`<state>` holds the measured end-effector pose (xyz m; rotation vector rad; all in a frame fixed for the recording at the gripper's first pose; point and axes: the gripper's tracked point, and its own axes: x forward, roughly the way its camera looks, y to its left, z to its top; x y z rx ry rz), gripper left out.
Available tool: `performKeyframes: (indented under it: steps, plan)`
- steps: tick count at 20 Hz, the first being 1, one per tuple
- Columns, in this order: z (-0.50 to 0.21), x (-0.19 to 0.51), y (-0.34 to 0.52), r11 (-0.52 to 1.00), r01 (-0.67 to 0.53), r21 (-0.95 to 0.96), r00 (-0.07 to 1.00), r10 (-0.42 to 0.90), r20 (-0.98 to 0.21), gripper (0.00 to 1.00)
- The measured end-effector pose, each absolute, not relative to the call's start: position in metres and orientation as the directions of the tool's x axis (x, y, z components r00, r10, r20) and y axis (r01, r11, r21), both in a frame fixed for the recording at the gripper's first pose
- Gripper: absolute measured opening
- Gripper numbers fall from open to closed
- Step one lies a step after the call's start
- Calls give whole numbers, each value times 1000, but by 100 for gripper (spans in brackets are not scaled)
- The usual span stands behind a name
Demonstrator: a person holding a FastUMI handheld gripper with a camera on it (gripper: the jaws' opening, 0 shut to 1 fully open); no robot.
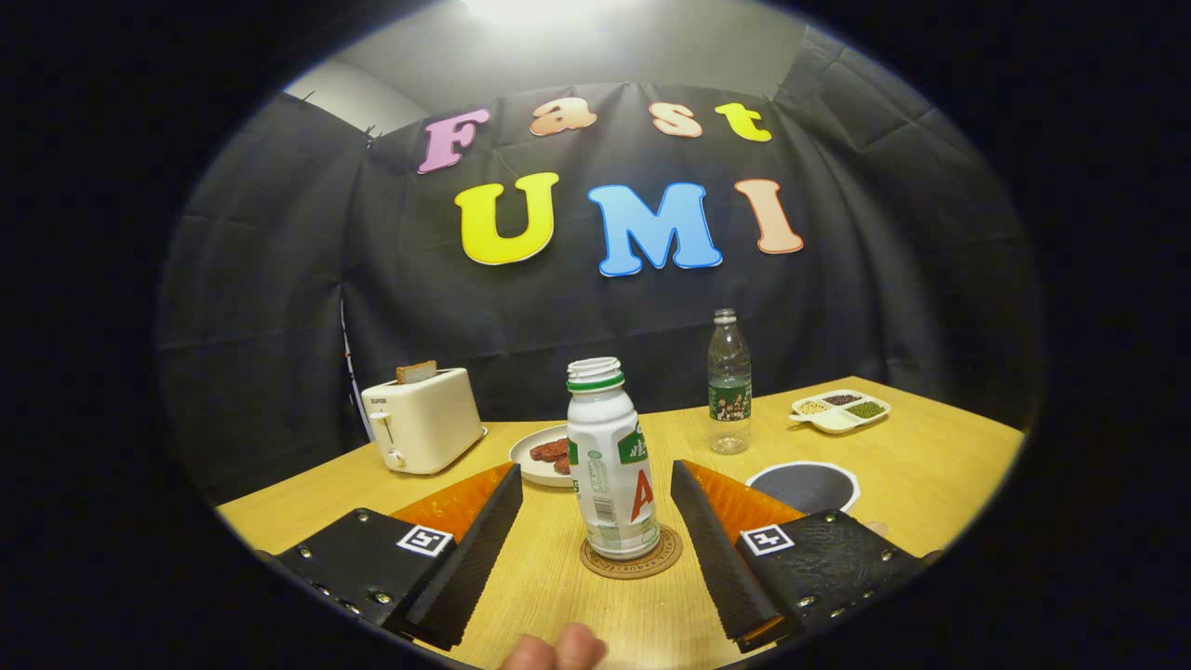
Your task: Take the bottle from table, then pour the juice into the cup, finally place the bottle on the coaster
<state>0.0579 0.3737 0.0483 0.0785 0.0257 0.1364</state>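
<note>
A: The tool (595,521) is seen spread wide, nothing clamped; gaps are left on both sides between its fingers (465,549) and the bottle (609,465).

B: And from the left, what is noted?

A: A toaster (423,419) with a slice in it, then a plate (544,456) of dark pieces, are set on the counter (930,447). The bottle is found upright on the coaster (633,554), between the fingers, its cap off. Further right a clear water bottle (729,381), a dark round cup (805,486) and a divided dish (840,409) are placed.

B: How should the bottle be judged to handle?

A: Thin plastic is supposed, light and slightly yielding, its glossy label possibly slippery. A hold at mid-body, below the shoulder, would be advised; an open neck means spills if it is tipped. The placing step looks done.
</note>
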Motion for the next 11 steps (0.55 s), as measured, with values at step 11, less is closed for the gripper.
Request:
performKeyframes:
  steps: [11]
  plan:
    - [60,21,182,980,-29,-195,998,40,53,96]
